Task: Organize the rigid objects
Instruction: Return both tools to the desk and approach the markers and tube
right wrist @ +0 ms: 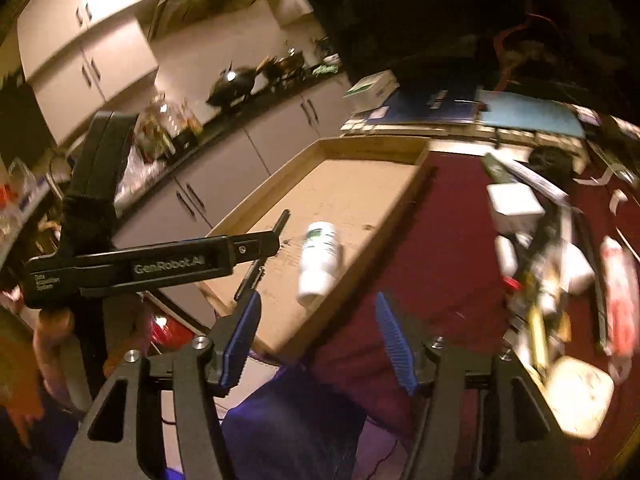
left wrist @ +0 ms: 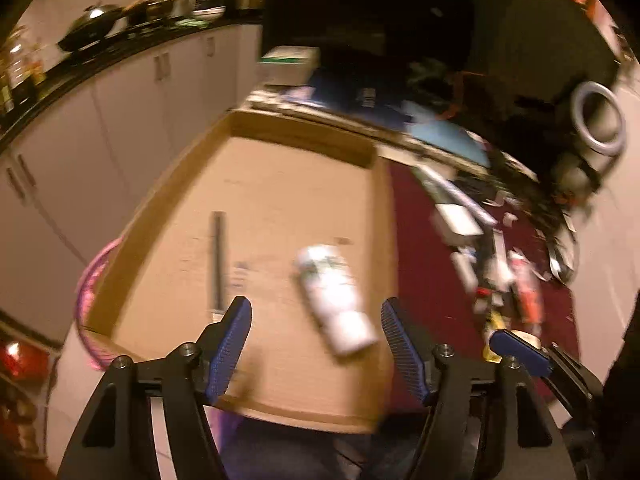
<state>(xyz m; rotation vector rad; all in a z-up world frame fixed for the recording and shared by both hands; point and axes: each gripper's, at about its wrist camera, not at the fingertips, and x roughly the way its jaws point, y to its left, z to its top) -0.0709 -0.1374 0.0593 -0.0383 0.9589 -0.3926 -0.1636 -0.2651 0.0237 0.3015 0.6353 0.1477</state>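
Observation:
A shallow cardboard tray lies on a dark red cloth. In it lie a white bottle with a green label, on its side near the right wall, and a thin dark stick. My left gripper hovers open over the tray's near end, above the bottle, with its pads clear of it. In the right wrist view my right gripper is open and empty, over the tray's near right corner and the cloth, just short of the bottle.
A pile of small boxes, tubes and packets covers the cloth to the right, with a flat white object nearest me. Stacked books and boxes stand behind the tray. A kitchen counter with a wok runs along the left.

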